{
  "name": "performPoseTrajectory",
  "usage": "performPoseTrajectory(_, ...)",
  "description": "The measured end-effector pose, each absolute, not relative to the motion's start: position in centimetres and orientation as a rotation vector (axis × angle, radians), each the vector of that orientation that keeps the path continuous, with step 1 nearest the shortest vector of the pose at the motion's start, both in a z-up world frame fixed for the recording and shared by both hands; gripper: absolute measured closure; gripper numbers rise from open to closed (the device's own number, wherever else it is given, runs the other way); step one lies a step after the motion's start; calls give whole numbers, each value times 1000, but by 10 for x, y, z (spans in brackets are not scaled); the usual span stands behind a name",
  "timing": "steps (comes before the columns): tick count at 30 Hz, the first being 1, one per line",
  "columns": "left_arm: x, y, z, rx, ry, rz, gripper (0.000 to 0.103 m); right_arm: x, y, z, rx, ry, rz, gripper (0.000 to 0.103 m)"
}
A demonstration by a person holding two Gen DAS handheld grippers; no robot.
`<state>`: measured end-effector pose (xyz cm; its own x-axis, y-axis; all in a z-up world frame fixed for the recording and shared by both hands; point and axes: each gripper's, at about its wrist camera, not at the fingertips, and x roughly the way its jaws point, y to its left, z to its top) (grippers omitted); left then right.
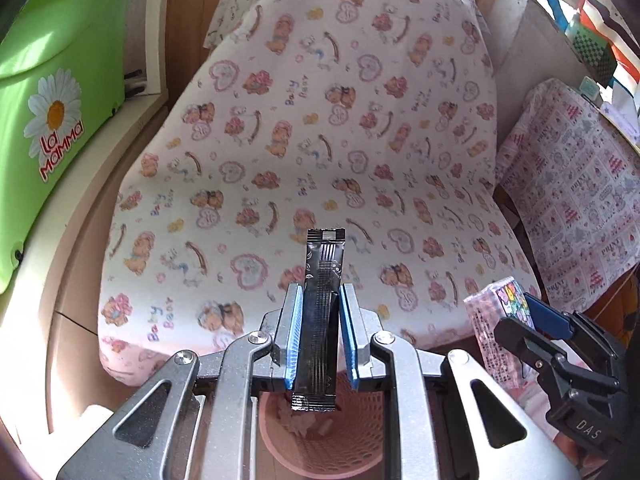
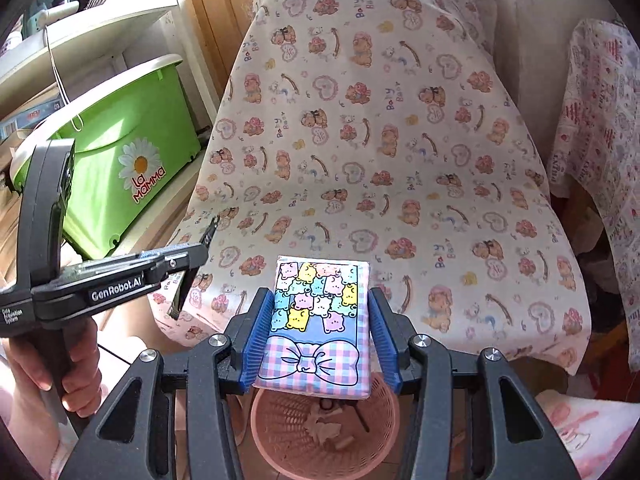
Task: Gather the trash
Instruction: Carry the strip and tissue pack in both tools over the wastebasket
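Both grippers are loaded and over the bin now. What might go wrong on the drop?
1. The sachet stands long and upright in the left gripper; on release it may tip and catch the bin rim instead of falling in.
2. The tissue pack in the right gripper sits over the bin's far edge, so it may land outside.
3. The grippers are close together and may bump.

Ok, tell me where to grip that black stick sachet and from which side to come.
Grip the black stick sachet around mid-length, across its narrow width, coming from the near end along its length. It is long, thin and flat, so pads on its two long edges hold it straight. The left gripper grips it like that, above the pink basket.
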<state>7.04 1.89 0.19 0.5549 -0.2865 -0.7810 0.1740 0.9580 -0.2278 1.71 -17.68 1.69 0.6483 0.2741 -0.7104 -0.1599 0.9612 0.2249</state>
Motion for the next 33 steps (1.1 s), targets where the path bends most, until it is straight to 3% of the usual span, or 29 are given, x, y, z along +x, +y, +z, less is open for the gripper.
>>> performPoseTrajectory(17,48,-7,-66,-137,1247,-353,85,14,-203,-50,322,1037,299,52)
performPoseTrajectory(33,53,-30,-161,-62,1533,-253,87,37,-192,-191,379,1398,163,52)
